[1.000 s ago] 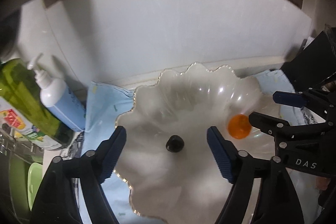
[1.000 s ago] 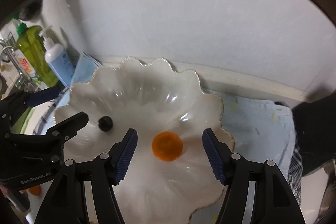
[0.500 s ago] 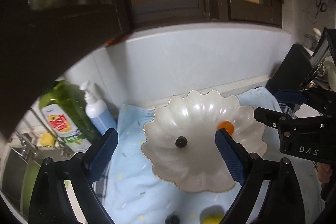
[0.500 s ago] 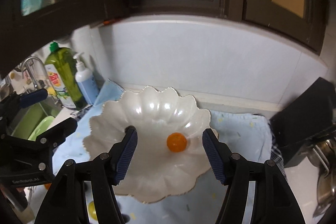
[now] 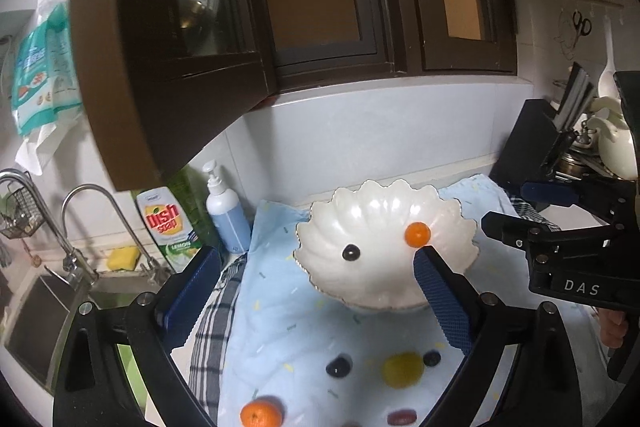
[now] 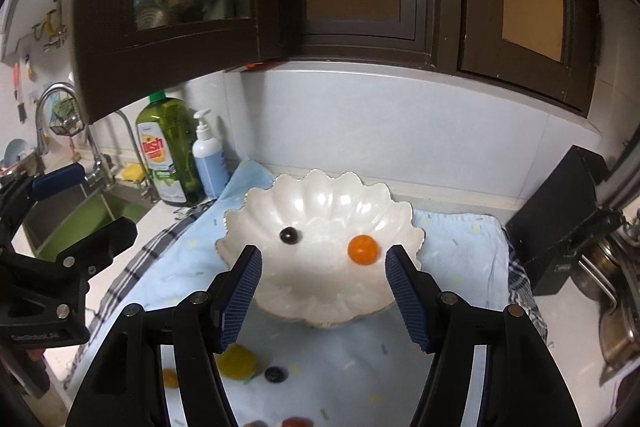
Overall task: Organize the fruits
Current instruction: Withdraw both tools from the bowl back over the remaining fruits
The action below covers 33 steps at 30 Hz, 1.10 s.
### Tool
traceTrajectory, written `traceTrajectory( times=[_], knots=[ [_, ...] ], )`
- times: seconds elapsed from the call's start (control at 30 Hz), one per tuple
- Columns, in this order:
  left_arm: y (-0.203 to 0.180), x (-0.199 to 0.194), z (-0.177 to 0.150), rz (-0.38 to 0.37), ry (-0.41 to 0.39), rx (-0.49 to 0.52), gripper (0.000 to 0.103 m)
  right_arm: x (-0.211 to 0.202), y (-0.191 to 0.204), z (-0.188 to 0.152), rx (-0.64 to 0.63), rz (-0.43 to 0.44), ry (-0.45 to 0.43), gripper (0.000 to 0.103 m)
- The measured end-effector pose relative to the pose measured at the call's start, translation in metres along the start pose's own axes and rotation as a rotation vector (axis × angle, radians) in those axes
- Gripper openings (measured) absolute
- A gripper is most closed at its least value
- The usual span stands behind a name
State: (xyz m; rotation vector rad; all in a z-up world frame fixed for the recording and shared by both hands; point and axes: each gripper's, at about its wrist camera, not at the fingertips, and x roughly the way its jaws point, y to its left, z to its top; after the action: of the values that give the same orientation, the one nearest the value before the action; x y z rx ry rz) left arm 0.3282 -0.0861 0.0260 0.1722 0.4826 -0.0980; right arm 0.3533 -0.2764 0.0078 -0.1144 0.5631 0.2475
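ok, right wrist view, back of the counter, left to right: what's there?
faucet → dish soap bottle → pump bottle → scalloped white bowl → black box

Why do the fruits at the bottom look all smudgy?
Left wrist view: the yellow fruit and orange on the cloth are blurred, while the bowl is sharp. Right wrist view: bowl rim glare, cabinets bent by fisheye.
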Motion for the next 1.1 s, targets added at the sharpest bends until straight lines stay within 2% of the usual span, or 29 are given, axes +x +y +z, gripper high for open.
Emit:
traceTrajectory(
  times=[0.2, 0.43, 0.73, 0.9, 1.1],
  knots=[
    [0.000, -0.026, -0.015, 0.021, -0.014, -0.001, 0.099, -0.020, 0.012, -0.016, -0.007, -0.003, -0.020, 0.065],
    [-0.001, -0.040, -0.037, 0.038, 0.010, 0.004, 0.099, -0.032, 0.021, -0.036, -0.010, -0.012, -0.035, 0.065],
    [-0.001, -0.052, -0.067, 0.063, 0.029, -0.030, 0.098, -0.030, 0.029, -0.065, 0.012, -0.013, 0.005, 0.065],
    [-0.003, -0.050, -0.082, 0.071, 0.062, -0.040, 0.098, -0.029, 0.030, -0.083, 0.010, -0.018, 0.024, 0.065],
    [-0.009, -0.041, -0.104, 0.038, 0.131, -0.037, 0.097, -0.025, 0.031, -0.101, 0.015, -0.021, 0.049, 0.065]
  ],
)
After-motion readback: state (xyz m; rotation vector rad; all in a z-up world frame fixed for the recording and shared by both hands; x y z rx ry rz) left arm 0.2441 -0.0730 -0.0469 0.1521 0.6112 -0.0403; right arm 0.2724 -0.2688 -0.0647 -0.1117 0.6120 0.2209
